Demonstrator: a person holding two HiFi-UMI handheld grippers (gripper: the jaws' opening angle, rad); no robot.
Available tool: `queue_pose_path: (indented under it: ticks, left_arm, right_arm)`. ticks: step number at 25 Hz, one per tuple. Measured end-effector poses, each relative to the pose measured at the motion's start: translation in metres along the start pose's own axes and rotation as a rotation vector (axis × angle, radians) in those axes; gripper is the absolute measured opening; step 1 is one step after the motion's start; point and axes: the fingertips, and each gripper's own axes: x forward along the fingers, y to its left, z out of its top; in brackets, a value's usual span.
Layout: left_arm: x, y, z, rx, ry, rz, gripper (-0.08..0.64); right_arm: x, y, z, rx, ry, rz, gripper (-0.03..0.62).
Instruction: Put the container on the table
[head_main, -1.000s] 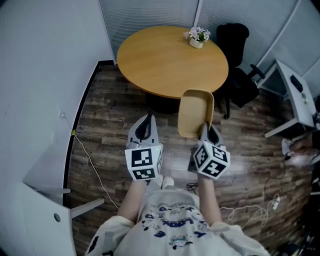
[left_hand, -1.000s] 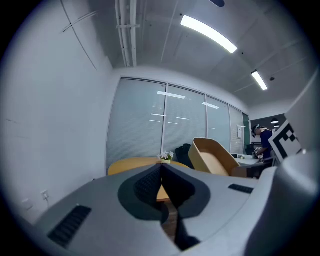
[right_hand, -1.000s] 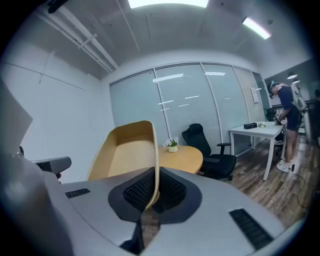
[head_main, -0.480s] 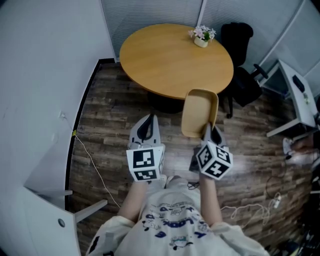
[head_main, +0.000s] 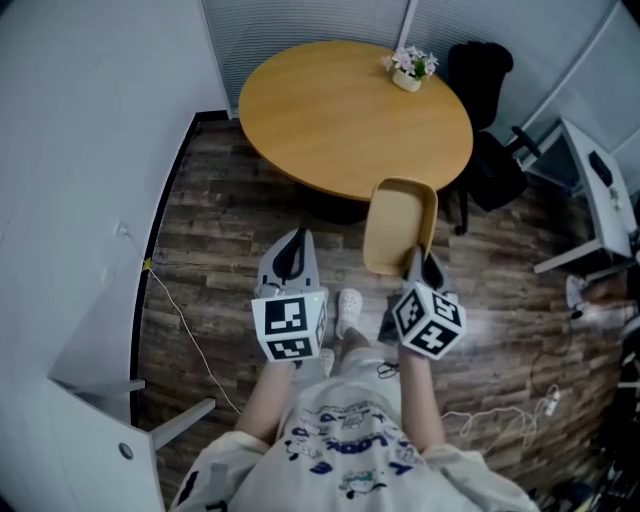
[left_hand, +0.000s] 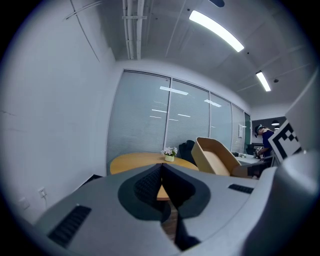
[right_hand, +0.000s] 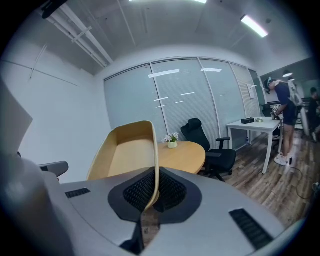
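Note:
In the head view a tan, shallow container (head_main: 397, 222) hangs over the wood floor just short of the round wooden table (head_main: 340, 110). My right gripper (head_main: 419, 260) is shut on its near rim. In the right gripper view the container (right_hand: 127, 152) rises tilted from the jaws of the right gripper (right_hand: 155, 170), which clamp its thin edge, with the table (right_hand: 186, 151) behind it. My left gripper (head_main: 292, 242) is shut and holds nothing, level with the right one. The left gripper view shows the left gripper (left_hand: 162, 164) with its jaws together and the container (left_hand: 216, 157) to the right.
A small flower pot (head_main: 408, 72) stands at the table's far right edge. A black office chair (head_main: 492, 150) sits right of the table, a white desk (head_main: 598, 200) further right. A wall (head_main: 90, 180) runs along the left. Cables (head_main: 185, 335) lie on the floor. A person (right_hand: 283, 112) stands far right.
The person has stepped a little toward the table and a shoe now shows between the grippers. Both grippers keep their pose, the right one still holding the container.

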Motion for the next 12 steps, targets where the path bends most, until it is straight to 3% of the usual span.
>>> queue_pose_path:
  ticks: [12]
  left_arm:
    - [0.075, -0.004, 0.008, -0.009, 0.012, 0.018, 0.003]
  right_arm:
    - [0.076, -0.014, 0.026, 0.005, 0.009, 0.023, 0.014]
